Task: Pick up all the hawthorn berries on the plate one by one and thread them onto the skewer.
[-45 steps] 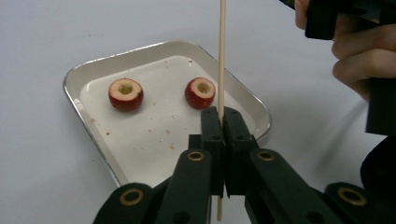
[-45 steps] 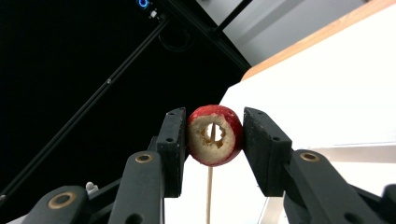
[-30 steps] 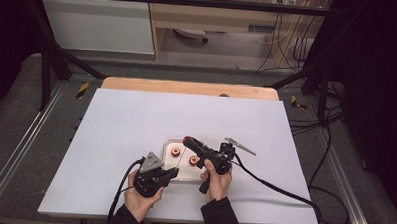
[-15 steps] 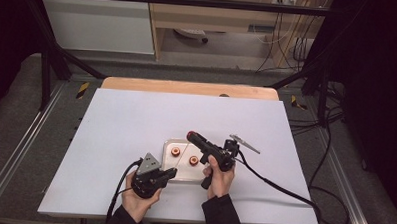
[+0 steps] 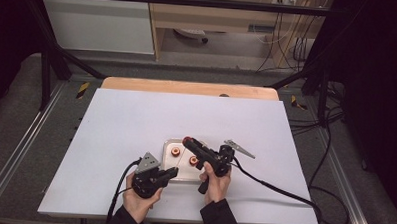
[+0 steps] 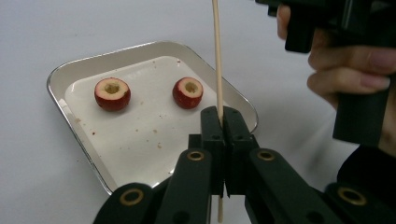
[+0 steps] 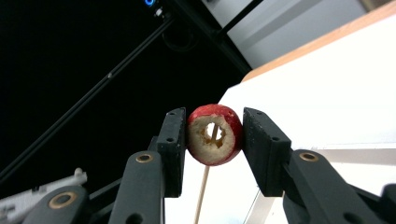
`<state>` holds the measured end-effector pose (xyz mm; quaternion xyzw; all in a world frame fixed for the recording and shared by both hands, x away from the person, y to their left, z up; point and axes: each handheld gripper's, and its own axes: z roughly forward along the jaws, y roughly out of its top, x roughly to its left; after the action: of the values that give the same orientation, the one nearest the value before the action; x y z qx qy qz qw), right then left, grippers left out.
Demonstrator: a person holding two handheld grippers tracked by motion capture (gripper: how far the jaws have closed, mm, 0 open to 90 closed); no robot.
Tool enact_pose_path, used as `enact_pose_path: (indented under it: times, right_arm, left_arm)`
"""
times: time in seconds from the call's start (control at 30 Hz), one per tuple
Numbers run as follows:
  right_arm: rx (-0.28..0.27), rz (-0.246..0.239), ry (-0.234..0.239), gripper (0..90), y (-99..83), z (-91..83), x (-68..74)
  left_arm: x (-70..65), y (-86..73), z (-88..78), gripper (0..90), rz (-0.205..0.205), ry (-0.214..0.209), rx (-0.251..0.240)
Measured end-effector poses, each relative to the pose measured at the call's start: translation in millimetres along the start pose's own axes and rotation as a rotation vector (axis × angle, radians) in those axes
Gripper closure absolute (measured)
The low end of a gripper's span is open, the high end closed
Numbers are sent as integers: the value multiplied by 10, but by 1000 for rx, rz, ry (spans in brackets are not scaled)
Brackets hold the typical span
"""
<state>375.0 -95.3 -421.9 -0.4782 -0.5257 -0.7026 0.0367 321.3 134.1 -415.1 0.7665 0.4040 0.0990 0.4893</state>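
Over the white surface [image 5: 136, 120] in the high view, the right gripper [image 5: 188, 141] is holding a cored red fruit [image 5: 187, 140] above the far edge of the metal tray [image 5: 168, 143]. Compared with a second ago, that gripper is sitting slightly farther from the person and a little more to the right, carrying the fruit up toward the tip of the skewer [image 5: 180, 157]. The left gripper [image 5: 172, 171] is keeping its place at the tray's near edge.

In the left gripper view, its fingers [image 6: 212, 135] are pressed together on the thin wooden skewer [image 6: 216, 56], which is standing upright between them. Two more cored fruits [image 6: 112, 93] are lying in the tray [image 6: 58, 77], well apart from the stick.

In the right gripper view, the fingers [image 7: 173, 140] are clamping the fruit [image 7: 214, 134] on both sides, and the skewer [image 7: 204, 186] is showing through the cored hole and below it. By my judgement the fruit is just starting onto the stick, so the threading is beginning, with two pieces yet to go.
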Motion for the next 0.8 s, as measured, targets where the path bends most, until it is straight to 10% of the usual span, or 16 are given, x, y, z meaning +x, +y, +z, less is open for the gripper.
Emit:
enact_pose_path:
  times: [0.67,0.77,0.8]
  right_arm:
    - [75,-11,-16,621,-89,-42,39]
    - [166,65,48,622,-282,17,2]
    - [153,21,28,621,-343,33,23]
  left_arm:
    - [23,-27,45,887,39,9,-1]
    - [44,81,18,887,39,44,16]
    - [76,56,28,887,20,33,11]
